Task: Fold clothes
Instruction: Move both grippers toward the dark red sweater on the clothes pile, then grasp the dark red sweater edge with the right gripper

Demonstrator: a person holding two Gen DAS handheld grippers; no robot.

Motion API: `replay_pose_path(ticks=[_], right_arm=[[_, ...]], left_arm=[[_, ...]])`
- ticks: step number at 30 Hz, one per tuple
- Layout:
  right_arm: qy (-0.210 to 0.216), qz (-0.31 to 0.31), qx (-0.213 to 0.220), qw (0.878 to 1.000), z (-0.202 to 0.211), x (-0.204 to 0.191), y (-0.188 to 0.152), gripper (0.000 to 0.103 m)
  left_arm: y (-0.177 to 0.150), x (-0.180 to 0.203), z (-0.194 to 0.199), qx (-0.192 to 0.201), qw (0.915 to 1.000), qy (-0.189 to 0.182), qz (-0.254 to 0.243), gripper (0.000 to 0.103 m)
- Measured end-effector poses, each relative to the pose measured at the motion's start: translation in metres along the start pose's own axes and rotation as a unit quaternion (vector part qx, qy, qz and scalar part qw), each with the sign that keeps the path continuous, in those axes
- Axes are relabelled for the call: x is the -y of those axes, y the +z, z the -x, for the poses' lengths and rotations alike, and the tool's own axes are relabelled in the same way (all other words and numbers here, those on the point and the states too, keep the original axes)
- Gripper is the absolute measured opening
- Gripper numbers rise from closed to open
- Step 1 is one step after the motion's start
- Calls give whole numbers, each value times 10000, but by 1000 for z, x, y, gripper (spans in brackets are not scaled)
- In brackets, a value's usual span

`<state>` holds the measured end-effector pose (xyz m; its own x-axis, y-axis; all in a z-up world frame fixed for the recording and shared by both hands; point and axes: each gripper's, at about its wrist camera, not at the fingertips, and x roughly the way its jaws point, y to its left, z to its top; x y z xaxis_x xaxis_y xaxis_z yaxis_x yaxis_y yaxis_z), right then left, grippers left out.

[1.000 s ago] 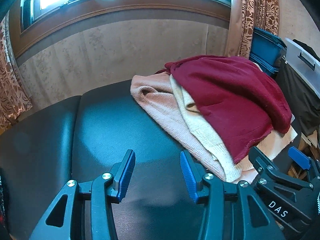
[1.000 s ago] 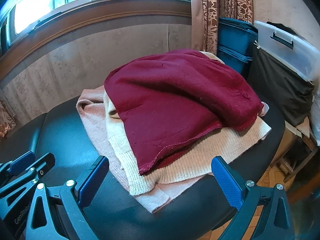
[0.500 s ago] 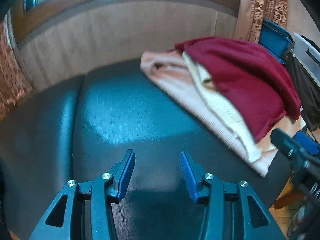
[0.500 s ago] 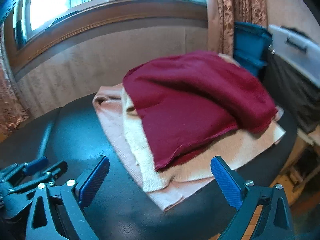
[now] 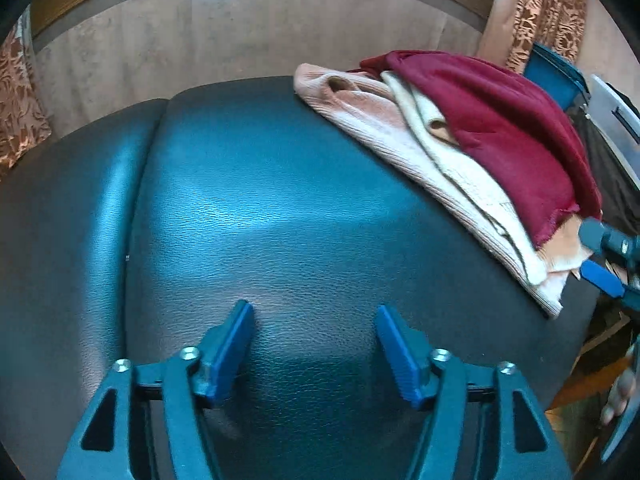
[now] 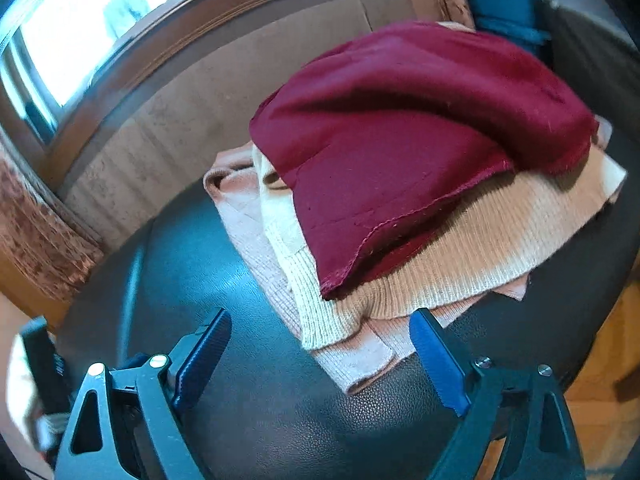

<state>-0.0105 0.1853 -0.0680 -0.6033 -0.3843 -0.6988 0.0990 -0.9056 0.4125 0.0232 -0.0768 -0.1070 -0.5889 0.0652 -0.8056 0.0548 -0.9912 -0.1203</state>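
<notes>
Clothes sit stacked on the far right part of the dark padded surface (image 5: 280,208): a maroon garment (image 6: 400,128) on top, a cream knit sweater (image 6: 460,248) under it, a pink knit sweater (image 6: 360,356) at the bottom. We see the maroon piece draped over the pile, its hemmed corner hanging down over the cream knit toward us. The pink layer's edge lies flat on the leather, sticking out past the cream one.

We hold the right gripper (image 6: 320,356) low in front of the pile, jaws spread wide, nothing between them; the near corner of the pink sweater lies just ahead, between the two blue pads. Contact with the cloth: we cannot tell.

We hold the left gripper (image 5: 314,344) over bare leather, well apart from the stack, jaws open and empty. From its view the pile is at upper right, with the right gripper's blue tip just beside the stack's near end.

Behind: wall, window (image 6: 100,20), patterned curtain (image 5: 548,8), blue bins (image 6: 504,4).
</notes>
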Motion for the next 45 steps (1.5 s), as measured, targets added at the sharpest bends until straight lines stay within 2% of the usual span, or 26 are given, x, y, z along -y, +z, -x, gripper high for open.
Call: replay_pose_path(ticks=[4, 6, 10, 12, 14, 16, 19, 22, 24, 25, 26, 27, 28, 32, 33, 34, 36, 37, 38, 39, 41, 43, 45], right_arm=[[-40, -114, 220, 9997, 7, 13, 25, 94], [-263, 151, 502, 9983, 11, 14, 42, 99], [-763, 881, 747, 9904, 5, 17, 75, 100], [-1194, 1486, 732, 9789, -6, 9, 91, 90], [-1413, 1780, 638, 9717, -20, 5, 108, 59], [-1567, 1896, 601, 9674, -30, 5, 124, 50], [-1974, 2228, 643, 9525, -45, 9, 144, 49], [-2178, 2265, 569, 9476, -62, 19, 164, 49], [-2174, 2211, 417, 9498, -74, 27, 170, 52], [-2130, 2171, 345, 9520, -79, 30, 172, 60], [-2047, 2138, 200, 9550, -86, 35, 172, 75], [-1936, 2122, 73, 9578, -91, 38, 171, 85], [-1773, 2128, -66, 9608, -96, 40, 169, 102], [-1839, 2238, -226, 9569, -104, 39, 164, 103], [-1812, 2168, -243, 9589, -102, 40, 165, 103], [-1749, 2059, -242, 9625, -99, 41, 167, 101], [-1690, 1757, -79, 9698, -86, 48, 174, 80], [-1681, 1601, 1, 9727, -80, 53, 177, 62], [-1599, 1419, 65, 9769, -74, 61, 180, 48], [-1500, 1281, 95, 9803, -70, 68, 183, 42], [-1340, 1169, 85, 9840, -63, 73, 187, 23], [-1037, 1236, 147, 9868, -47, 66, 186, 15], [-645, 1370, 244, 9882, -32, 52, 178, 15]], left_arm=[[-5, -1, 1, 192, 9995, -263, 62, 83], [-5, -3, 2, 290, 9987, -420, 94, 92], [-6, 4, -1, 373, 9983, -417, -138, 98], [-6, 7, -3, 414, 9980, -415, -254, 102], [-6, 8, -4, 427, 9978, -405, -319, 102], [-7, 6, -2, 458, 9974, -485, -260, 103], [-6, 2, 0, 493, 9969, -574, -204, 103], [-6, 1, 0, 493, 9970, -558, -226, 103], [-7, 2, 1, 490, 9970, -551, -235, 103], [-7, 1, 1, 497, 9970, -546, -239, 103], [-7, 1, 1, 505, 9970, -542, -244, 103], [-7, 1, 1, 512, 9969, -539, -246, 103], [-7, 1, 2, 519, 9969, -548, -241, 103], [-9, 0, 3, 547, 9966, -568, -227, 103], [-9, 0, 3, 553, 9966, -563, -232, 103], [-9, 0, 3, 556, 9967, -548, -244, 103], [-9, 1, 3, 557, 9967, -519, -263, 103], [-9, 1, 3, 558, 9968, -508, -270, 103], [-10, 1, 3, 559, 9968, -500, -275, 103], [-10, 2, 3, 555, 9968, -494, -282, 103], [-10, 2, 3, 536, 9969, -494, -305, 103], [-8, 1, 3, 468, 9971, -504, -322, 102], [-5, 2, 4, 373, 9974, -516, -328, 100]])
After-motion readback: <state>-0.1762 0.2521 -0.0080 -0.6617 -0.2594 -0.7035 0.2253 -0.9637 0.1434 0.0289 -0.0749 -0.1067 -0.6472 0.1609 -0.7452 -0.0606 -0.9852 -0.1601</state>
